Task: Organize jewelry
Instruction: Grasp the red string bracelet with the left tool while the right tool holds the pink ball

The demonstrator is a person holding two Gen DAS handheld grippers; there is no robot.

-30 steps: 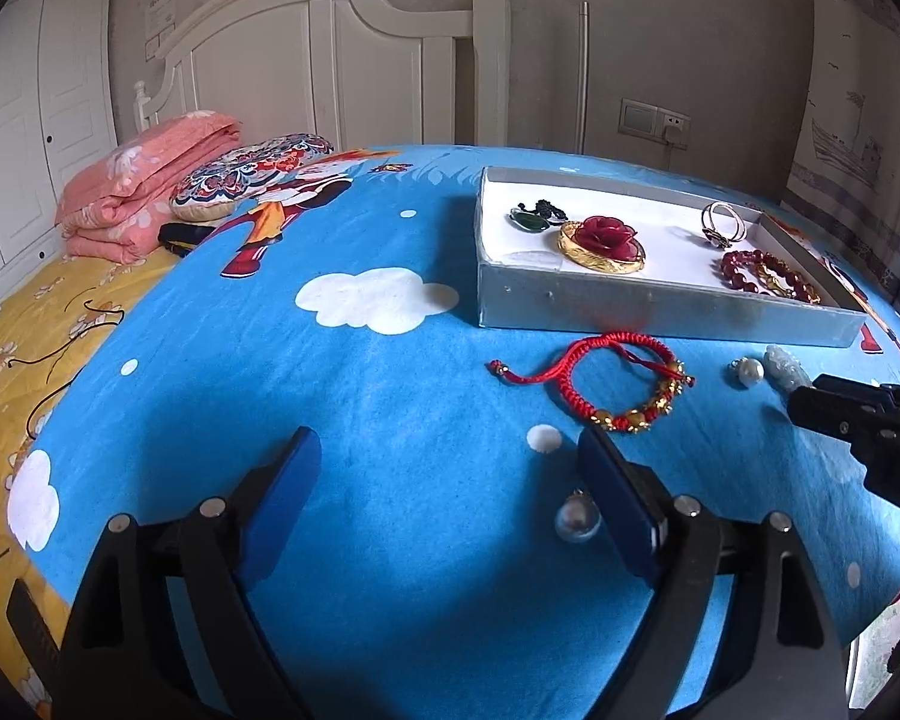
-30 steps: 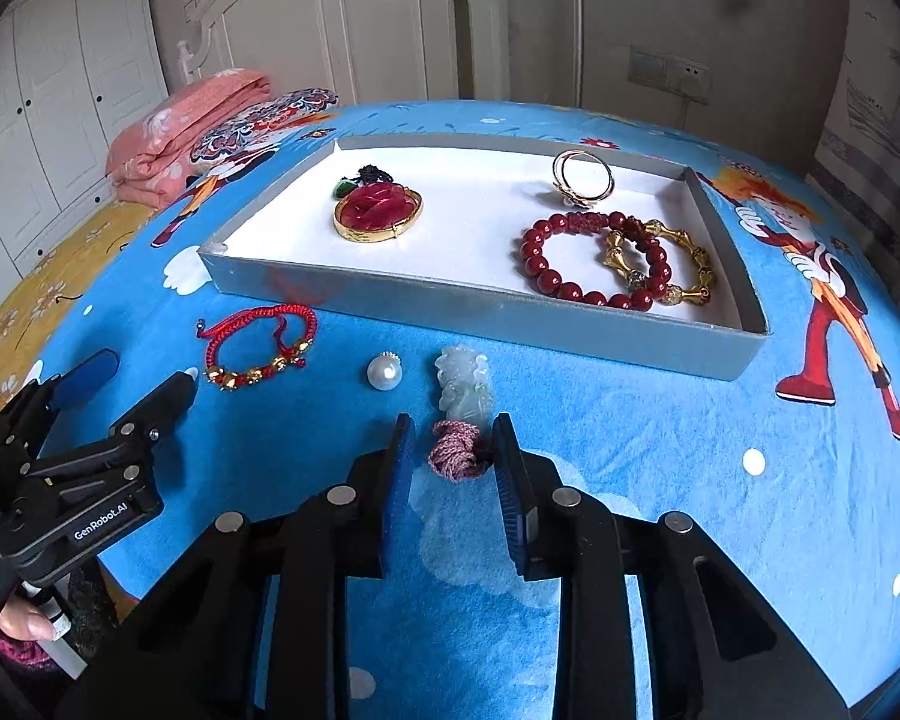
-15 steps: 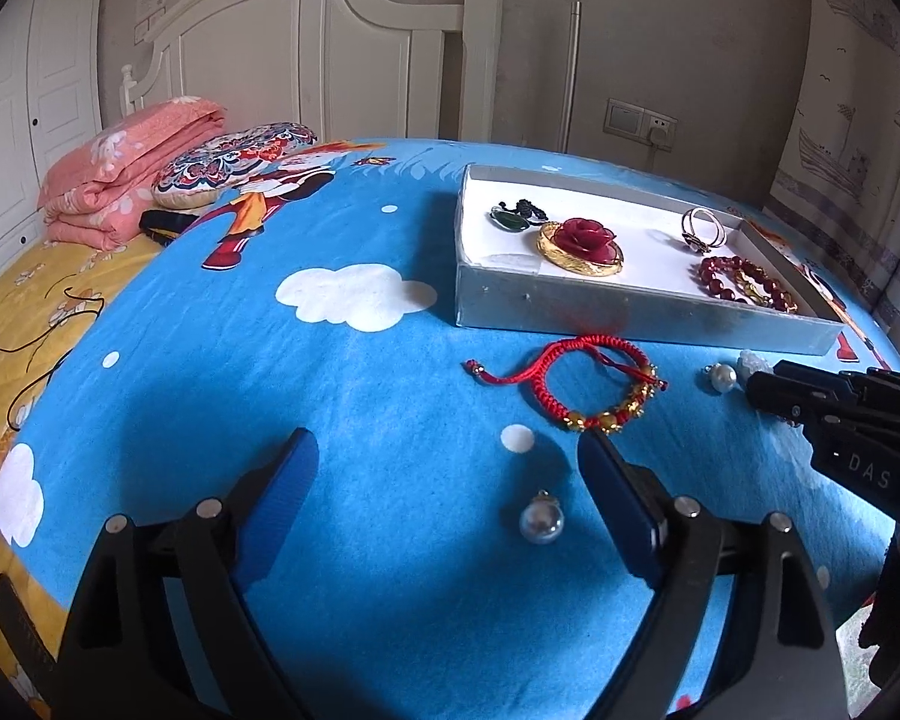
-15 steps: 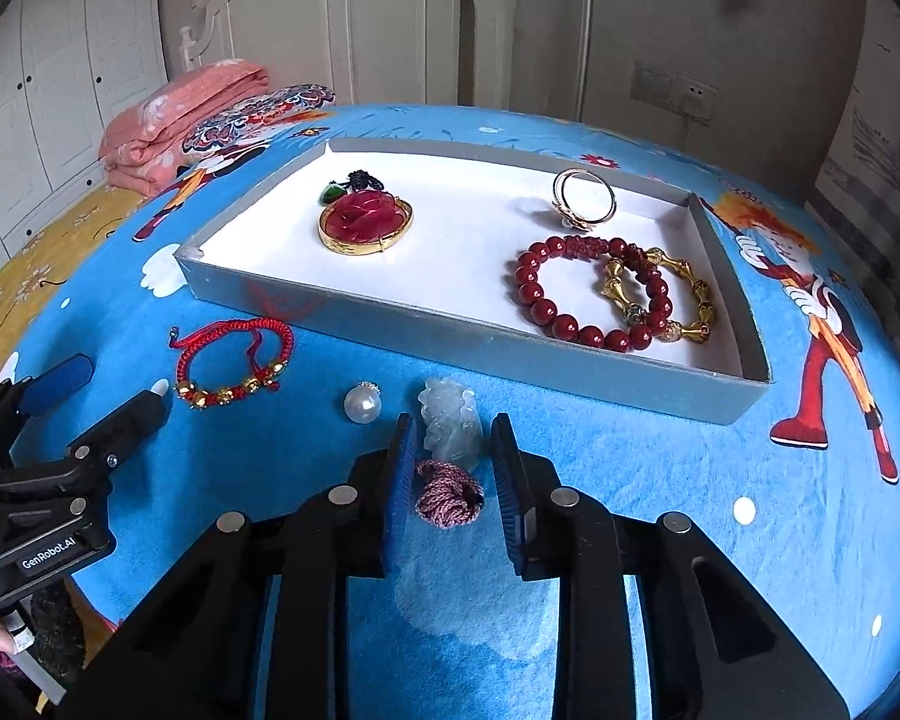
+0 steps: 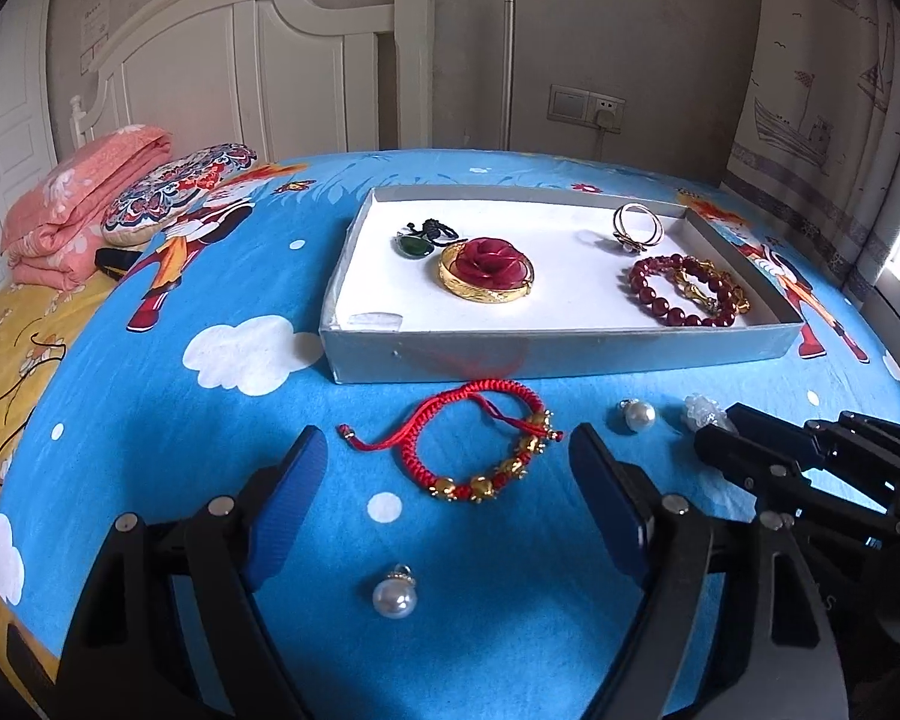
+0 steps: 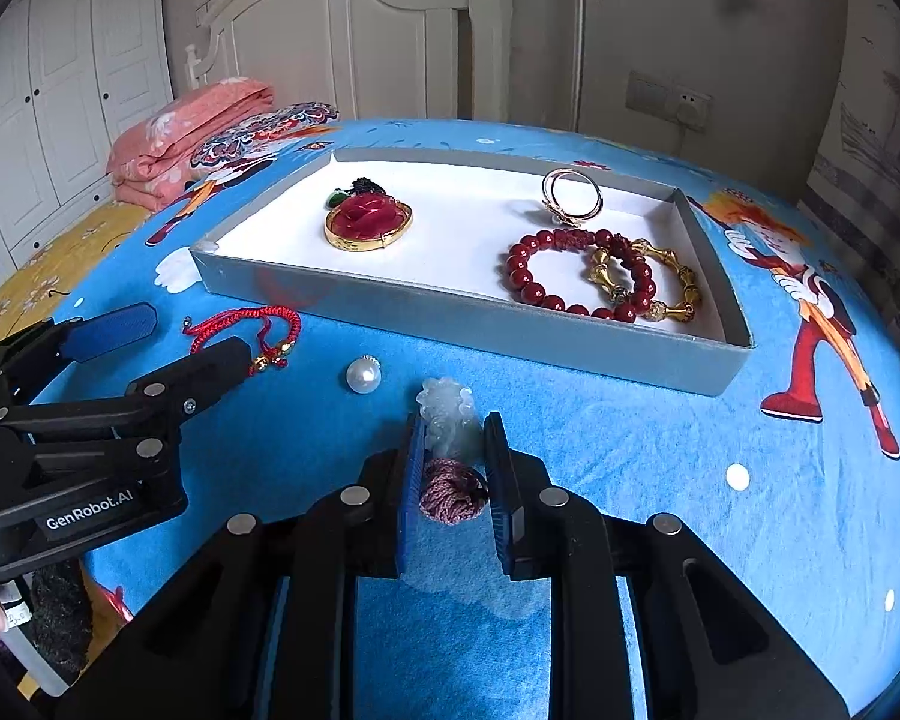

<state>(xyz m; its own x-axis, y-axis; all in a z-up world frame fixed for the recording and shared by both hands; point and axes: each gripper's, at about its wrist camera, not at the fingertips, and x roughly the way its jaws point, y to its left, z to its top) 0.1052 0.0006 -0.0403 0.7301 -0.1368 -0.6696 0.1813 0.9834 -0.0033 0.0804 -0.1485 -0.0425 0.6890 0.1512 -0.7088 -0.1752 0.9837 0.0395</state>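
A grey tray (image 5: pixel 558 351) (image 6: pixel 468 324) with a white floor holds a gold bangle with a red flower (image 5: pixel 487 269), a green pendant (image 5: pixel 415 247), a ring (image 5: pixel 637 222) and red and gold bead bracelets (image 5: pixel 684 291). A red cord bracelet (image 5: pixel 486 444) (image 6: pixel 258 330) lies in front of the tray, between the fingers of my open left gripper (image 5: pixel 450 474). One pearl (image 5: pixel 395 597) lies near me, another (image 5: pixel 639 416) (image 6: pixel 363 376) to the right. My right gripper (image 6: pixel 452 450) is shut on a pale jade pendant (image 6: pixel 447 414) with a mauve tassel (image 6: pixel 450 489).
The blue cartoon bedspread (image 5: pixel 222 420) covers the bed. Folded pink bedding (image 5: pixel 72 204) and a patterned pillow (image 5: pixel 180 186) lie at the far left by the white headboard (image 5: pixel 258 72). A curtain (image 5: pixel 834 120) hangs at the right.
My left gripper has moved forward towards the red cord bracelet, which now lies between its fingers. My right gripper has closed in on the jade pendant and its tassel.
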